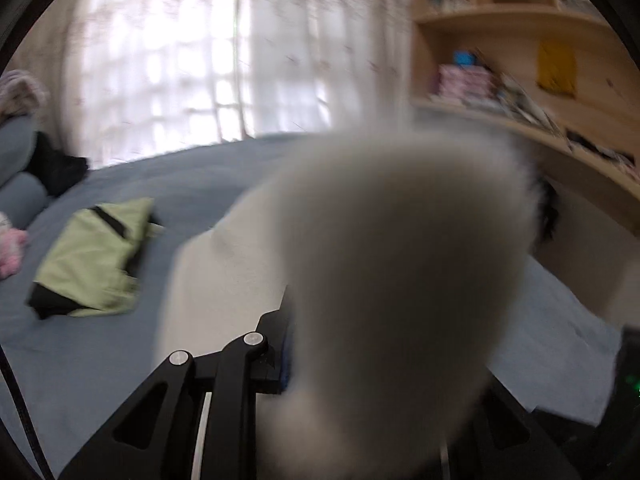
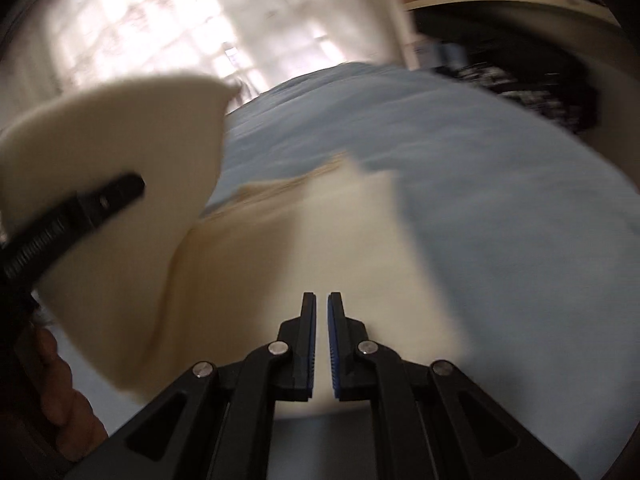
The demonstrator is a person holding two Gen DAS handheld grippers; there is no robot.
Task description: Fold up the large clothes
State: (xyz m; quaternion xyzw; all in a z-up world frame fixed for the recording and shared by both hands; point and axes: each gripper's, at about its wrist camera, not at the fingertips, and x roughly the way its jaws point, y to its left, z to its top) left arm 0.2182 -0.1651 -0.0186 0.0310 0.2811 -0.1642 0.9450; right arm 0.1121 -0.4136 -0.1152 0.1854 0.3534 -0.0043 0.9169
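We hold the left tongs (image 2: 132, 184) closed on a raised fold of the cream garment (image 2: 280, 272). In the left wrist view this lifted cloth (image 1: 392, 280) hangs directly in front of the lens, blurred, and covers one finger entirely. Only the left-hand finger (image 1: 276, 344) with its blue pad edge remains visible, pressed against the fabric.

The rest of the garment lies flat on the blue bed sheet (image 2: 500, 200), spread beneath and ahead of the right tongs (image 2: 321, 300). The right tongs are almost closed, with a narrow gap between the blue pads (image 2: 334, 352), and hold nothing. Whether their tips touch the cloth below cannot be determined.

Surroundings, left wrist view:
- A folded light-green garment with black trim (image 1: 96, 256) lies on the bed to the left, well apart from the cream garment.
- A grey pillow (image 1: 20, 196) and a pink soft item (image 1: 10, 252) sit at the far left edge.
- A dark item (image 1: 56, 168) rests near the pillow.
- A sheer curtain (image 1: 200, 52) covers the window behind the bed.
- A wooden shelf unit (image 1: 520, 20) holding books and a yellow object (image 1: 556, 68) stands to the right.

Both views are motion-blurred.
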